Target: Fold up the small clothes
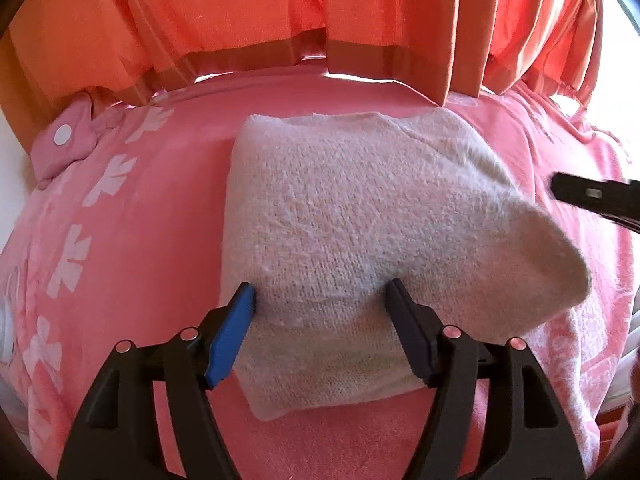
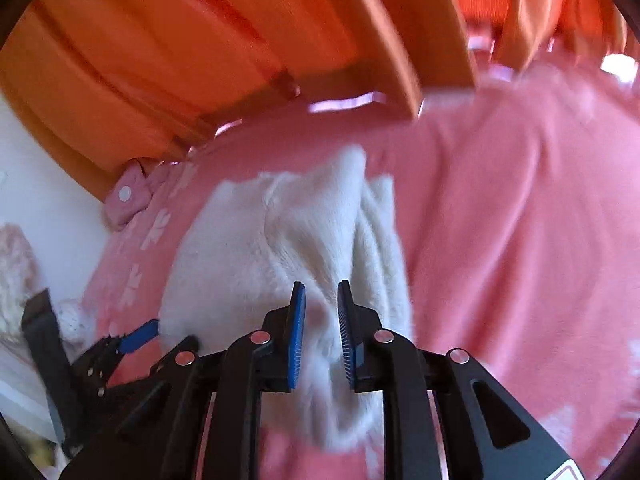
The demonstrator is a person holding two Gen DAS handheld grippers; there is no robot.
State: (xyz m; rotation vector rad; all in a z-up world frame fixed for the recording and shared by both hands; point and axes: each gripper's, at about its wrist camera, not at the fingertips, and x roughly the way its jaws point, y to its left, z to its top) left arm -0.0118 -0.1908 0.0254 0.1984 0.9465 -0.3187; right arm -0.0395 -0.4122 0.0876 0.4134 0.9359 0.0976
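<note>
From my left wrist, my left gripper point(image 1: 320, 296) stands with jaws spread wide, pressed onto the near part of the white knitted garment point(image 1: 352, 216), which lies folded on the pink towel point(image 1: 160, 240). One corner flap juts out to the right, so folding looks only partly done.

From my right wrist, blurred, my right gripper point(image 2: 321, 300) has jaws nearly together with a ridge of the garment between them; I think it is pinched, though I cannot tell for sure.

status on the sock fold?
Left tool open, pressing on white sock. Right tool pinching sock edge, lifted. Nothing blocking on pink towel.
</note>
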